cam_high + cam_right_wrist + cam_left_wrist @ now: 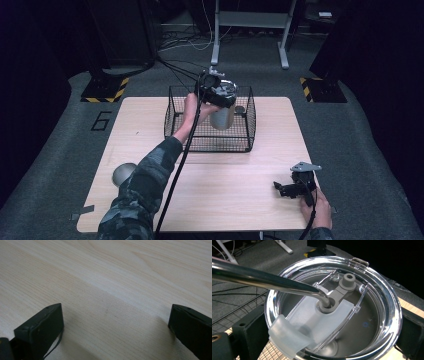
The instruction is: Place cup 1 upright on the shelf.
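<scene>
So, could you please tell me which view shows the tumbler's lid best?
The left gripper view: the clear lid and the metal straw through it are close and sharp. The high view has the lid small, partly behind the left tool. The right gripper view faces bare table.

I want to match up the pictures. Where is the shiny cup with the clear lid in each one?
High view: the cup hangs top middle, above the wire basket, gripped by the left gripper.
Left gripper view: its clear lid and metal straw sit in the middle, between the black jaws.
Right gripper view: not in it; there is bare wooden table.
Shared landmark: the table.
</scene>
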`<state>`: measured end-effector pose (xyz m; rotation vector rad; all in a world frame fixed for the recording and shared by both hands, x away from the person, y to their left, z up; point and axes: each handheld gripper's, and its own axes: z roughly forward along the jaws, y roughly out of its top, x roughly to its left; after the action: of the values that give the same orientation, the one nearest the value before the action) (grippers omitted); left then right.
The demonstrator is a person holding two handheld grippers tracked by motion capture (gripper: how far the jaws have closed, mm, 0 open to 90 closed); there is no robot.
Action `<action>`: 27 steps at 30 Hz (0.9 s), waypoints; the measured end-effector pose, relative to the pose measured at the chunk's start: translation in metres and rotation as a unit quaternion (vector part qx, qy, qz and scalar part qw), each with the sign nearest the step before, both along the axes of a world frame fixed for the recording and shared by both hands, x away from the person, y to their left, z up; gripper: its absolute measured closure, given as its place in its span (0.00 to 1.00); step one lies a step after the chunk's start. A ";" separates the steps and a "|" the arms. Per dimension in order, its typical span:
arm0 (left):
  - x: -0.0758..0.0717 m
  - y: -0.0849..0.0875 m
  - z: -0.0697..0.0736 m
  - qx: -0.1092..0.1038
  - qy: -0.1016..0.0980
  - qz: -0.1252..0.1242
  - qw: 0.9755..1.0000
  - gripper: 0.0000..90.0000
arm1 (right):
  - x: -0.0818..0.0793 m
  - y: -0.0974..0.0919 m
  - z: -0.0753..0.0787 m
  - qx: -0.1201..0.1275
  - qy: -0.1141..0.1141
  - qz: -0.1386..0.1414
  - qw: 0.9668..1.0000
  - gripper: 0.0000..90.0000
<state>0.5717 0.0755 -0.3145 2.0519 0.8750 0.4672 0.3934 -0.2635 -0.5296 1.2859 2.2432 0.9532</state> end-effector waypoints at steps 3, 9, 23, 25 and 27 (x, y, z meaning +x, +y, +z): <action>0.002 -0.005 -0.004 -0.002 0.003 0.002 1.000 0.04 | 0.000 0.000 0.000 0.001 0.001 -0.002 1.000 0.00; 0.007 -0.013 -0.013 0.000 0.008 0.001 1.000 0.04 | 0.000 0.000 0.000 0.001 0.001 -0.002 1.000 0.00; 0.020 -0.027 -0.039 0.004 0.034 0.003 0.999 0.04 | 0.000 0.000 -0.001 0.001 -0.005 0.000 1.000 0.00; 0.022 -0.028 -0.042 0.003 0.038 0.005 0.999 0.04 | 0.000 0.000 -0.001 0.001 -0.004 0.000 1.000 0.00; 0.023 -0.031 -0.046 0.002 0.040 0.008 0.999 0.04 | 0.000 0.000 -0.001 0.001 -0.004 0.000 1.000 0.00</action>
<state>0.5945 0.0449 -0.3601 2.0809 0.9386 0.3989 0.3937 -0.2634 -0.5303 1.2800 2.2374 0.9596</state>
